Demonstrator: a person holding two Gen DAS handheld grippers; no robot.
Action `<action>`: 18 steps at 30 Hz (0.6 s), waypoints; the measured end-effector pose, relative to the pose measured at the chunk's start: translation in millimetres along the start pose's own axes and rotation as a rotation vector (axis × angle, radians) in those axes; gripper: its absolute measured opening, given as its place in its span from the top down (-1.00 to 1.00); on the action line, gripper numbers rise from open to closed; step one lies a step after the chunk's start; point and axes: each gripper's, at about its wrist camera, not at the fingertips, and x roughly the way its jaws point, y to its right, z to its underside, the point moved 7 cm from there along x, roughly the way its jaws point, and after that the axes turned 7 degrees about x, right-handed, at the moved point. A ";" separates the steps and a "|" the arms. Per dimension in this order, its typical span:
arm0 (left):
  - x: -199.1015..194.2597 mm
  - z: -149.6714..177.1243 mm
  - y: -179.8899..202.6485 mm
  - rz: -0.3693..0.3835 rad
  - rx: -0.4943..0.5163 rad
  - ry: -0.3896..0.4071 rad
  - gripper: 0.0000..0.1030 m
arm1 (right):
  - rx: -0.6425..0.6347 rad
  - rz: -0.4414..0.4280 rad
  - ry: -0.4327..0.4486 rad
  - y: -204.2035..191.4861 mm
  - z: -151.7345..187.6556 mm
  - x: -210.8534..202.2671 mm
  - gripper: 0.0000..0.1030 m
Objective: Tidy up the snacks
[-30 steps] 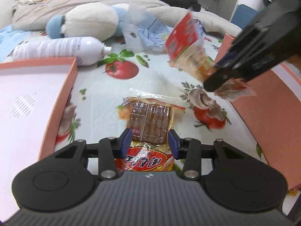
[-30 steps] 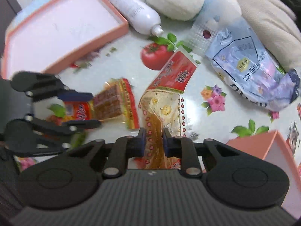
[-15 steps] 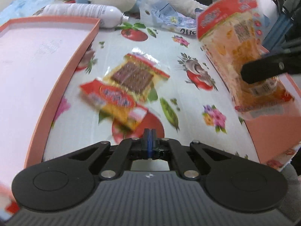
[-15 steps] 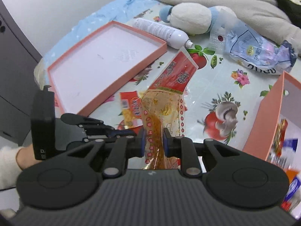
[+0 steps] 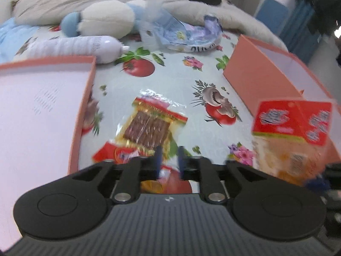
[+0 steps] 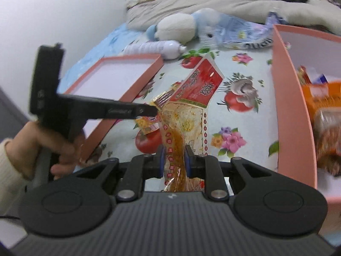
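Right gripper: jaws clamped on the lower end of a red-topped snack packet. Packet hangs in the air over the flowered tablecloth, just left of the deep pink box at the right, which already holds other snacks.

Left gripper: jaws part-way apart and opening, nothing pinched. A brown-biscuit packet lies flat on the cloth right under and just past the tips; the pads don't seem to press it. Shallow pink lid lies at the left. Far side: white spray can, plush toy, blue wrapper.

Risks, as judged from here:
- Grip is on one end only, w/ a crinkly film. The packet's loose top could swing and catch the box's near wall instead of clearing it.
- Film is slippery, so a slip from the pads is possible; it'd land on the cloth, not in the box.
- Both grippers work close together; in the right view the left one's tip sits right beside the held packet. A bump could knock it.
- Flat biscuit packet gives little edge to pinch. Jaws may close on the cloth or skid the packet toward the lid.
- Pictures are blurred, so fine contact can't be told.
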 end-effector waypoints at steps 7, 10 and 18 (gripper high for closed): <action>34.6 -24.5 5.5 -0.065 0.194 -0.014 -0.82 | 0.082 0.041 0.076 9.6 4.0 -9.7 0.57; 52.0 -23.7 1.3 -0.096 0.220 -0.057 -0.82 | 0.112 0.038 0.076 12.0 8.7 -10.8 0.57; 72.7 -8.7 -8.3 -0.076 0.194 -0.131 -0.66 | 0.151 0.033 0.080 20.8 15.4 -10.8 0.57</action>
